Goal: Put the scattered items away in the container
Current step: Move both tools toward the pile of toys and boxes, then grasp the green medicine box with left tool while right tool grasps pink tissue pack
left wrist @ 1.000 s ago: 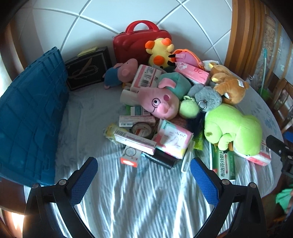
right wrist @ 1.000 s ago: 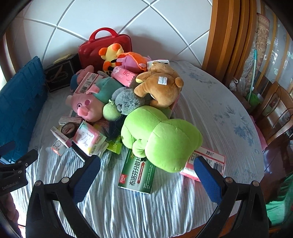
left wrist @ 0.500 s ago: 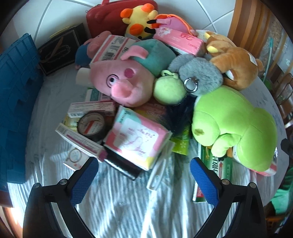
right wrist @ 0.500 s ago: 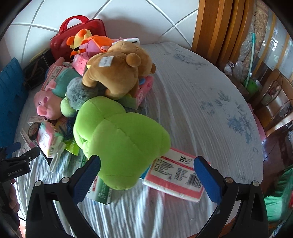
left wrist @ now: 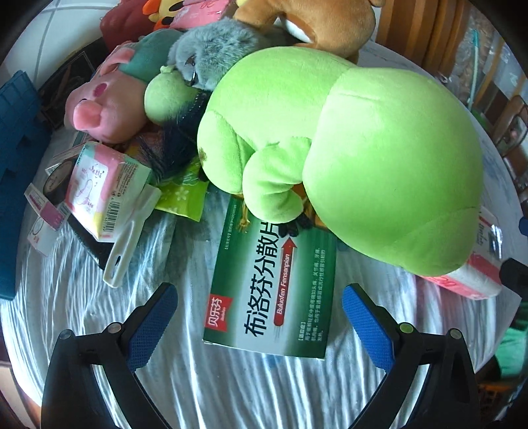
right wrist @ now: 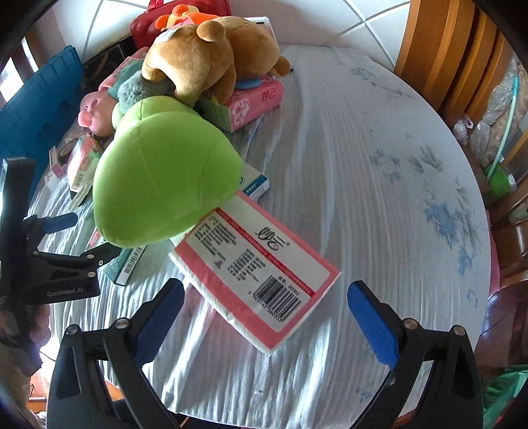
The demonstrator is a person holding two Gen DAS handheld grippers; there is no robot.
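My left gripper (left wrist: 260, 313) is open, its blue pads on either side of the near end of a green medicine box (left wrist: 274, 283) that lies partly under a big green plush (left wrist: 346, 142). My right gripper (right wrist: 264, 313) is open around the near end of a pink-edged tissue pack (right wrist: 260, 277), which also lies partly under the green plush (right wrist: 158, 184). The blue container (left wrist: 16, 138) stands at the far left; it also shows in the right wrist view (right wrist: 36, 102). The left gripper shows at the left edge of the right wrist view (right wrist: 62, 237).
The pile holds a pink pig plush (left wrist: 105, 112), a brown bear (right wrist: 211, 56), a grey plush (left wrist: 214, 49), a pink pad pack (left wrist: 99, 188), a white comb (left wrist: 128, 237) and small boxes. A red case (right wrist: 184, 13) stands behind. Wooden chairs (right wrist: 445, 59) flank the table's right edge.
Both grippers have moved forward and down toward the pile. The left now straddles the green medicine box, the right the pink tissue pack. Both stay open.
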